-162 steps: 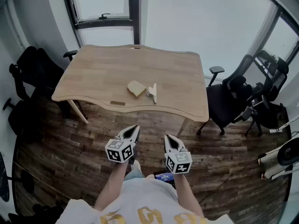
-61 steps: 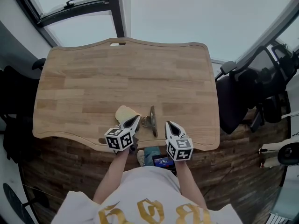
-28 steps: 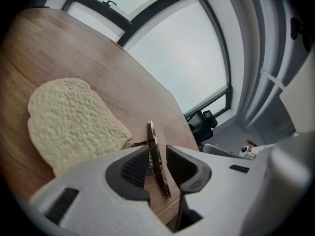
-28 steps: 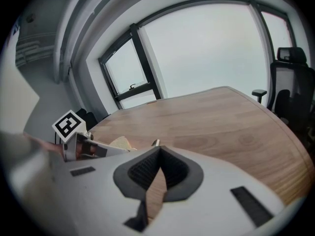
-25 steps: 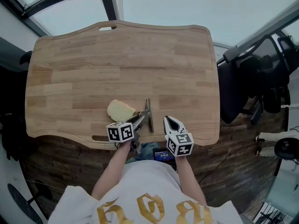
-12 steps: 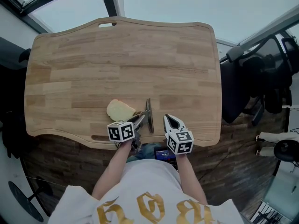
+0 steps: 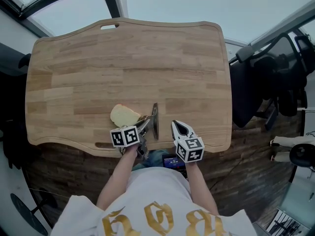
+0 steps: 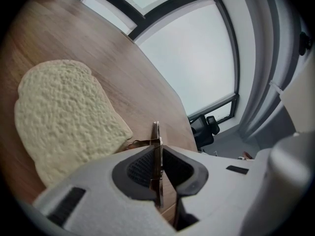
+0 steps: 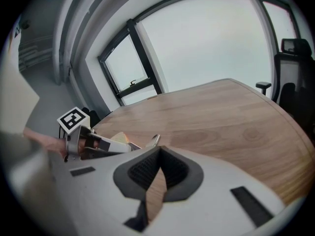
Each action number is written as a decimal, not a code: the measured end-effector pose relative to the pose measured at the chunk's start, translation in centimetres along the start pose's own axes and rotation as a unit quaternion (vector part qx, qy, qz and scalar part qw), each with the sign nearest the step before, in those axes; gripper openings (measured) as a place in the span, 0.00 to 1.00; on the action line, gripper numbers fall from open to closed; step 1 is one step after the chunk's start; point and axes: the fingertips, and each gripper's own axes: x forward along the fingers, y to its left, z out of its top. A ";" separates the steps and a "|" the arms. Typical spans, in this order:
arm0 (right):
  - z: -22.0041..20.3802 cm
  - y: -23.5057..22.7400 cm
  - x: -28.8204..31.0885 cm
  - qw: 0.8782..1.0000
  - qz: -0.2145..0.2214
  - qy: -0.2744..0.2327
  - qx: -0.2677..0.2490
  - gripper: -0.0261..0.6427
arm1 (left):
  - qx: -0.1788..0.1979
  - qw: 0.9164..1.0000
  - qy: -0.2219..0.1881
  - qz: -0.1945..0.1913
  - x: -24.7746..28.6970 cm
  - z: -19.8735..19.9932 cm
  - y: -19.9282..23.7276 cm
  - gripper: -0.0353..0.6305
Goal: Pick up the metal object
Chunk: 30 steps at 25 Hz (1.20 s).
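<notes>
- Glazed room: window across the upper frame, dark plank floor at lower right, black office chairs at right.
- Wooden desk fills the centre.
- Bread slice lies flat at lower centre.
- Left gripper is clamped on the metal object, a thin plate on edge just right of the bread.
- Right gripper is closed and empty, just right of the object.
- Judged: grasp made, lift pending. Raise it straight, clear of the bread; the thin edge may slip.

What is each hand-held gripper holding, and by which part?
The left hand-held gripper clamps the metal object by a thin flat edge; the right hand-held gripper holds nothing.
</notes>
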 end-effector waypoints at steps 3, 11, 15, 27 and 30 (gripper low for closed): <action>0.1 -0.1 -0.3 1.000 -0.005 -0.003 -0.003 0.06 | -0.004 1.000 0.001 0.000 -0.1 0.0 -0.1 0.13; 0.8 -0.9 -1.4 0.999 -0.036 -0.025 -0.025 0.06 | -0.011 1.000 -0.007 -0.010 -0.5 0.2 -0.6 0.12; 0.9 -1.1 -1.8 0.998 -0.041 -0.030 -0.023 0.06 | -0.009 1.000 -0.011 -0.015 -0.8 0.5 -1.0 0.12; 2.3 -0.3 -3.2 0.996 -0.052 -0.057 -0.039 0.06 | 0.012 0.998 -0.033 -0.045 -2.2 2.0 -3.6 0.11; 2.7 -0.2 -3.6 0.995 -0.057 -0.065 -0.041 0.06 | 0.017 0.998 -0.043 -0.053 -2.9 2.7 -4.3 0.11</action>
